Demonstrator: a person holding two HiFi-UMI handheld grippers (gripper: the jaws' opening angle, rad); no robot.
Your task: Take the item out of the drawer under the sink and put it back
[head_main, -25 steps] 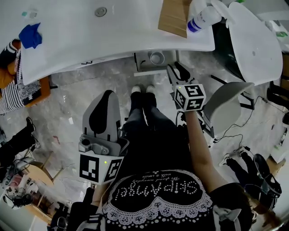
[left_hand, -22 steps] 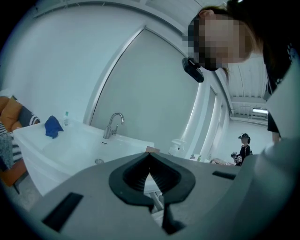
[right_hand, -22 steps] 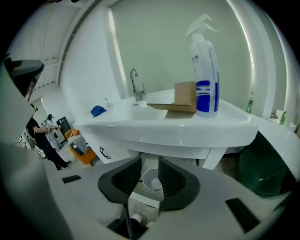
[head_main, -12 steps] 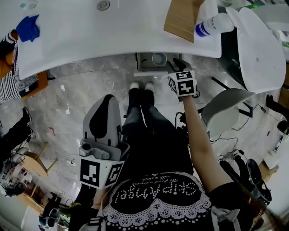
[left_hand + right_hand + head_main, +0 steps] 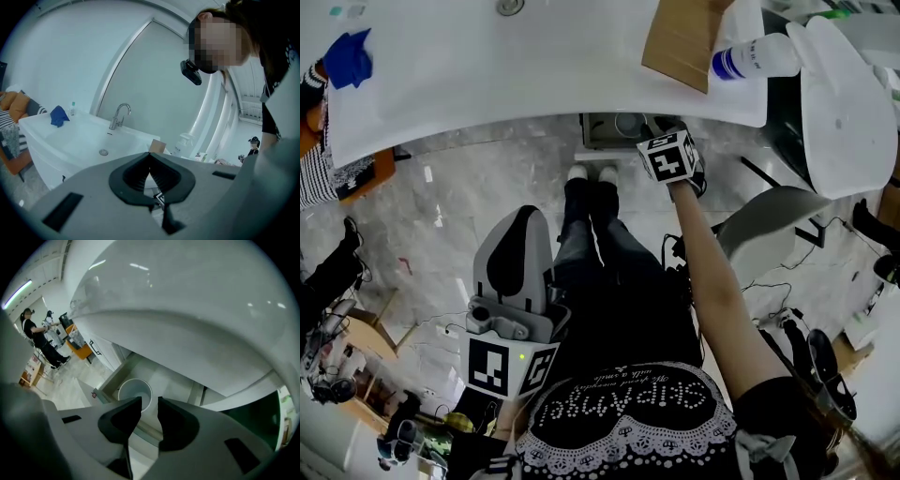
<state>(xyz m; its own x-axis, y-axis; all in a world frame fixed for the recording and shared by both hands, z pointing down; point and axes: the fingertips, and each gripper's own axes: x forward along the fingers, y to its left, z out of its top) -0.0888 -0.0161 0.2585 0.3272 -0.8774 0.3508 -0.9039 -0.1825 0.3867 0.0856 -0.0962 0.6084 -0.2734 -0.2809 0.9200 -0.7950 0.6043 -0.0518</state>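
- White glazed sink [image 5: 534, 66] across 12 o'clock of head view; blue cloth [image 5: 347, 58] toward its 9 o'clock end, cardboard piece [image 5: 680, 42] and bottle [image 5: 759, 56] toward its 3 o'clock end.
- Open drawer [image 5: 598, 131] under the sink's front edge, at 12 o'clock from view centre. Pale round cup [image 5: 135, 392] upright inside, mouth up, seemingly empty. Judged light, stiff, thin-walled and smooth, so somewhat slippery and easy to tip. Best taken at the rim, one jaw inside and one outside, with a gentle squeeze; a grip across the whole wall only if the gap allows.
- Outstretched right arm reaching toward 12 o'clock, wrist bent so the right gripper [image 5: 149, 405] points steeply down into the drawer.
- Right jaws apart by a moderate gap, nothing between them. Cup at 11 o'clock of the tips, just beyond them and not gripped; contact with the near jaw not clear.
- Idle left gripper [image 5: 150, 158] at 7 o'clock of head view, close to the body, near level and aimed toward the sink. Jaws closed tip to tip, holding nothing.
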